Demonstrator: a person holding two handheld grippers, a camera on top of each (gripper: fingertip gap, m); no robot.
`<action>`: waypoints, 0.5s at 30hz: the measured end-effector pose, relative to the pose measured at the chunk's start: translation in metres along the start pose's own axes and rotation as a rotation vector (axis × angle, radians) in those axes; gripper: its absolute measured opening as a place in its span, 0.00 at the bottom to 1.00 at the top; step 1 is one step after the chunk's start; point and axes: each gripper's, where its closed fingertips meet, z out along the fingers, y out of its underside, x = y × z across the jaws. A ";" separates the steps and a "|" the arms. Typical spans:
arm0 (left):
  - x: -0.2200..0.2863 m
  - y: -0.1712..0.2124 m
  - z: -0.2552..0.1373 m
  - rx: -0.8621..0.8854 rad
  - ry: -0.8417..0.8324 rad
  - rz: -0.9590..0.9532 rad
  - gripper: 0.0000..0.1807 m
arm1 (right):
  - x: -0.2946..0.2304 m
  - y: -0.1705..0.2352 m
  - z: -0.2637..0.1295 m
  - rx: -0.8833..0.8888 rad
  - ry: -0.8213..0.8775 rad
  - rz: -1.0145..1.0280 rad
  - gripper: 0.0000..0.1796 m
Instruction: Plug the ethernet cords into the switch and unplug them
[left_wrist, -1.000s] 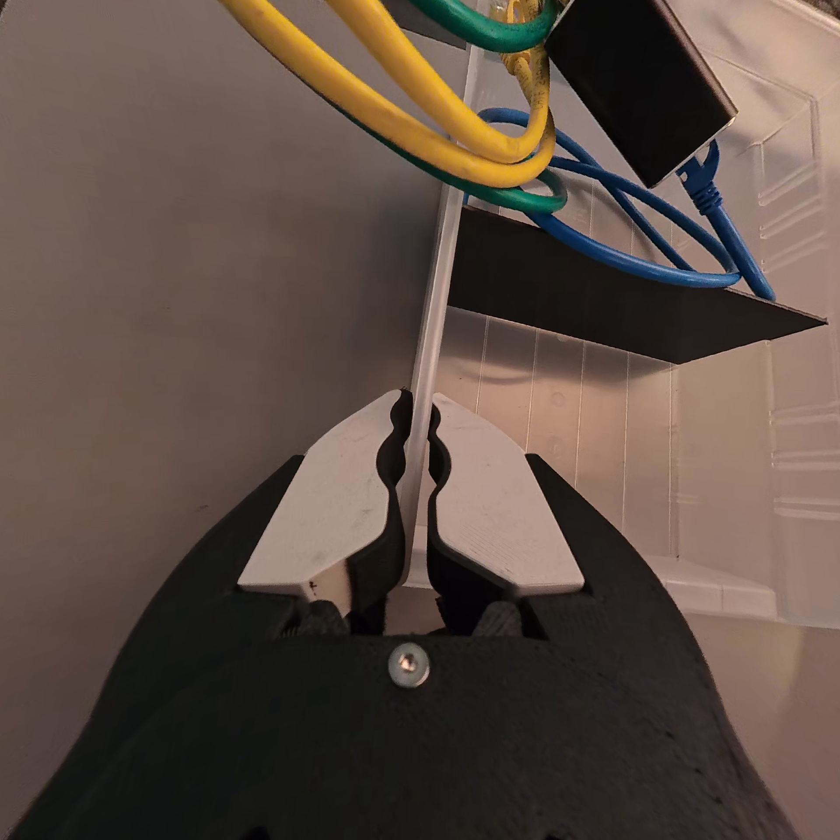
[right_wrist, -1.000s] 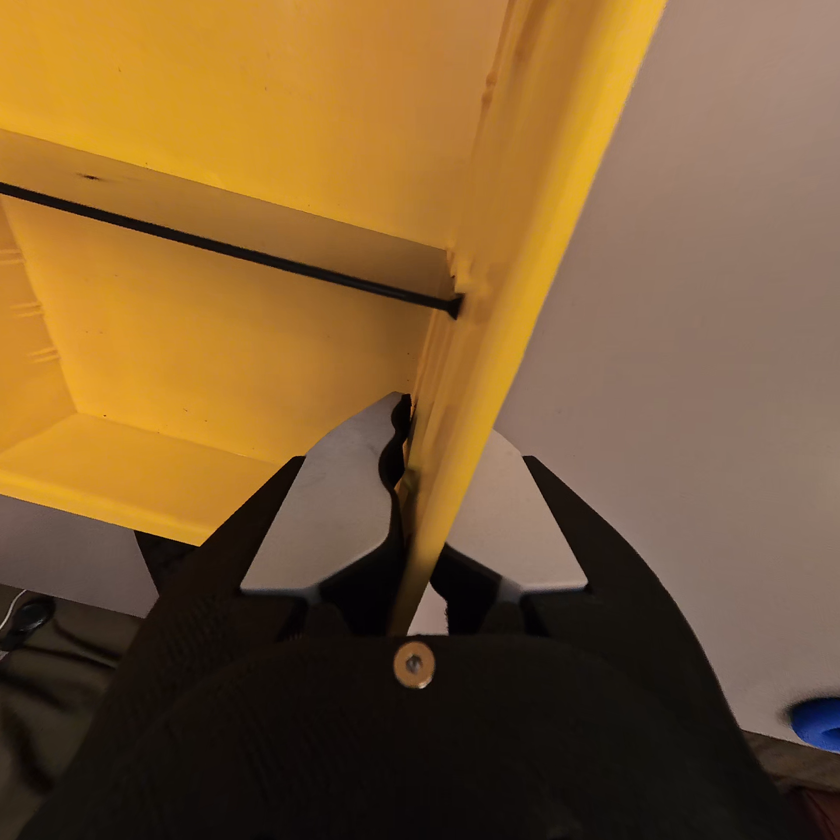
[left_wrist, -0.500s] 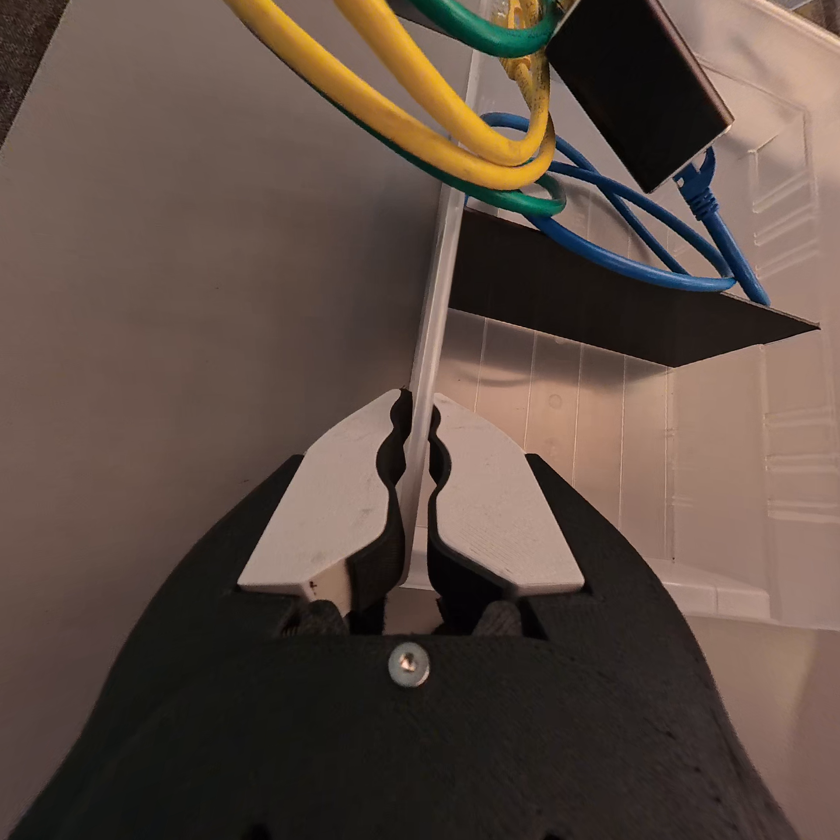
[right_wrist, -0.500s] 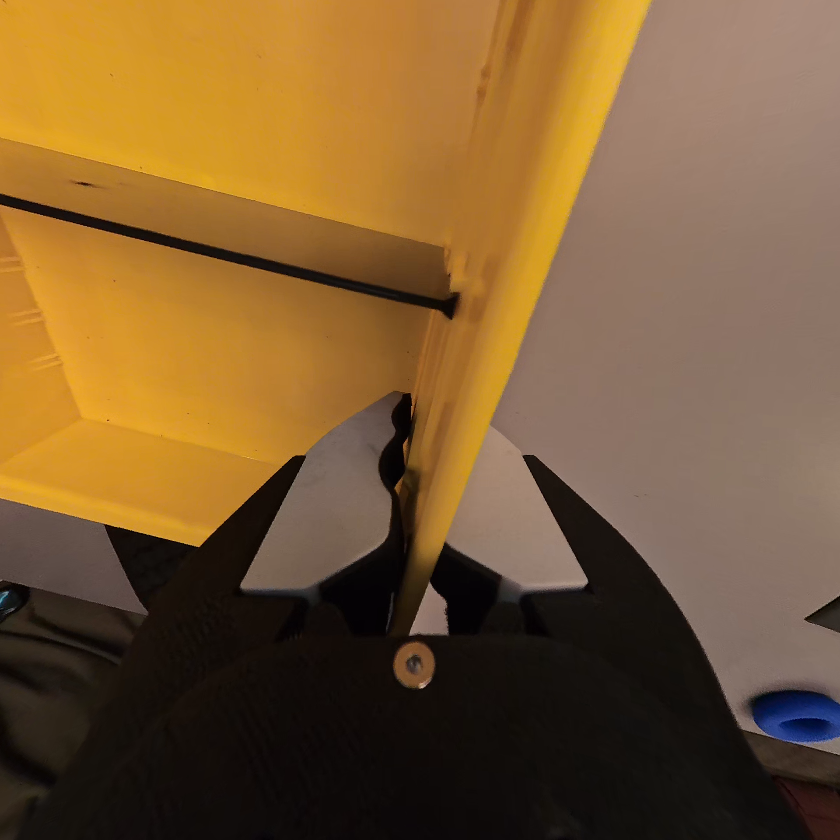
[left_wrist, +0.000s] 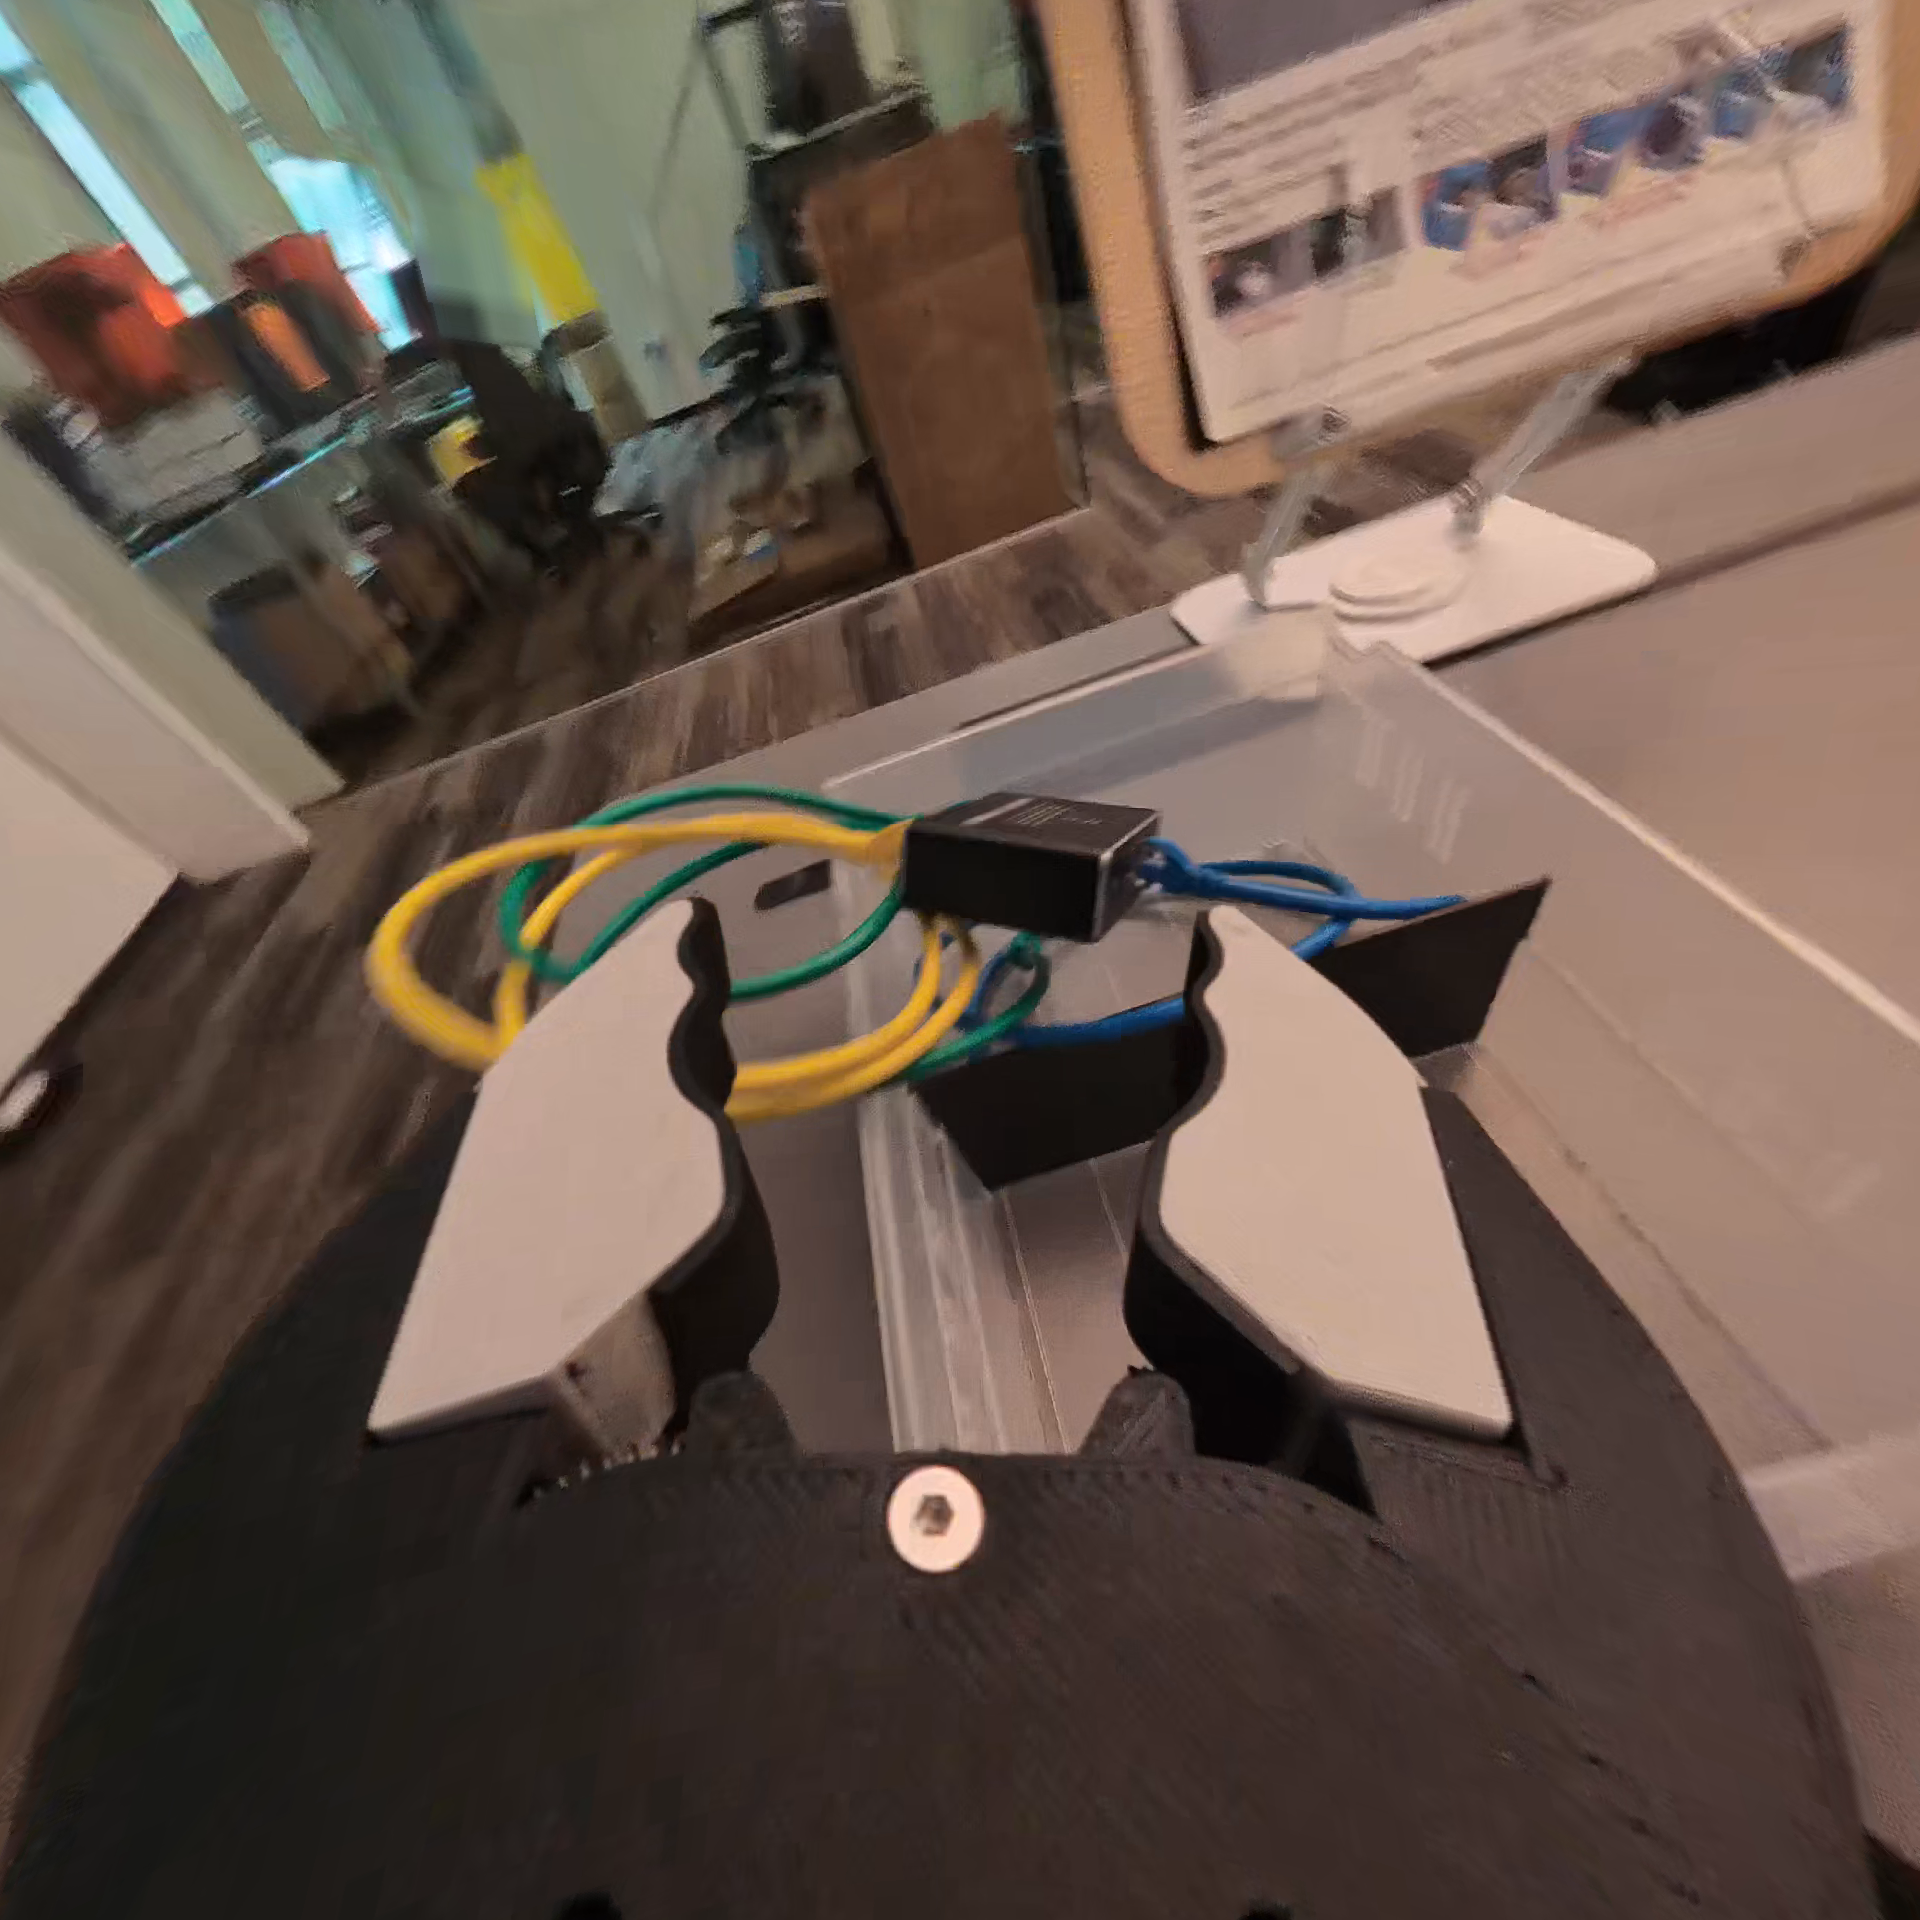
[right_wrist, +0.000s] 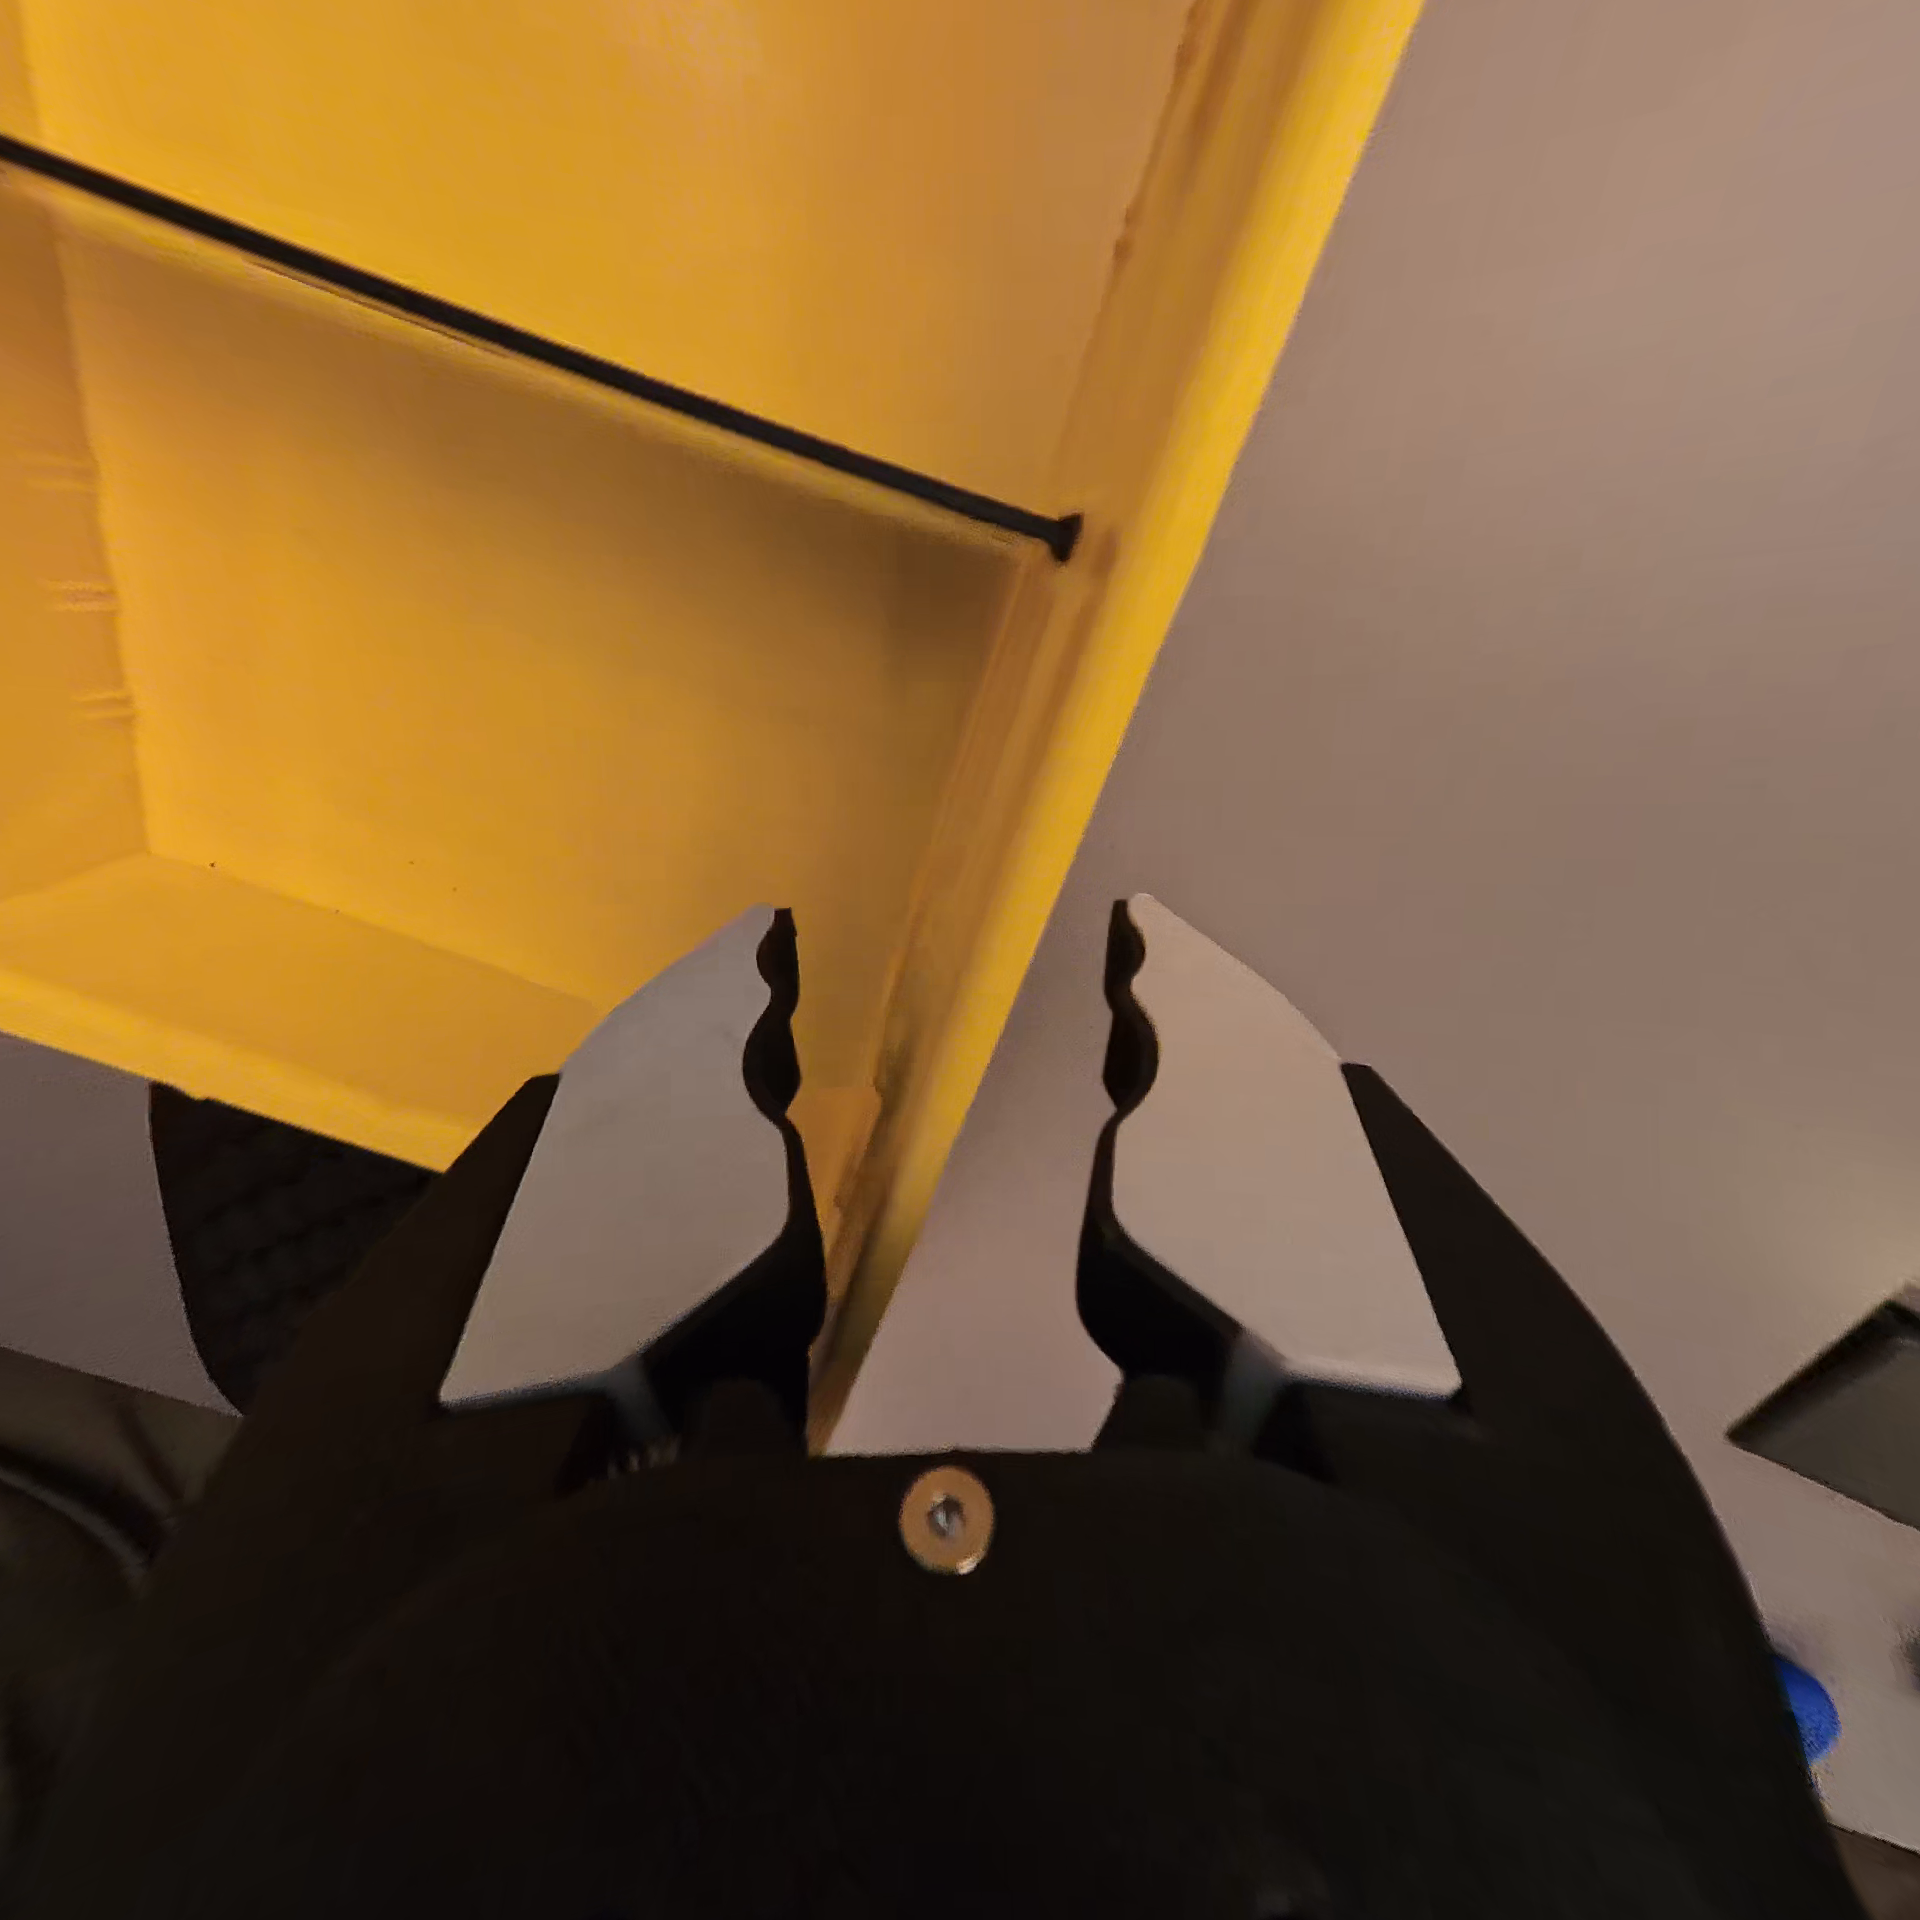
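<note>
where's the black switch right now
In the left wrist view the black switch sits over the clear bin's near-left edge, between the yellow cords and the blue cord.

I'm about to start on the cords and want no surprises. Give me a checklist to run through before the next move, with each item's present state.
1. Left gripper open and empty: ok.
2. Right gripper open, clamping nothing: ok, though the yellow bin's wall runs between its fingers.
3. Black switch in view of the left wrist camera: ok, over the clear bin.
4. Blue cord seated in the switch: looks plugged in at its right end; ok.
5. Yellow cords and green cord seated: cannot tell, image blurred.
6. Loops free of tangles: not ok, they overlap.
</note>
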 end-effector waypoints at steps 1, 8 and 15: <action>0.010 -0.002 0.012 -0.019 0.054 0.071 0.49 | 0.002 -0.001 -0.006 0.018 0.023 -0.009 0.32; 0.015 0.006 0.071 -0.211 0.167 0.867 0.43 | -0.010 -0.043 -0.078 0.372 0.157 -0.154 0.32; 0.026 0.040 0.096 -0.395 0.330 1.255 0.40 | -0.080 -0.091 -0.156 0.805 0.078 -0.289 0.28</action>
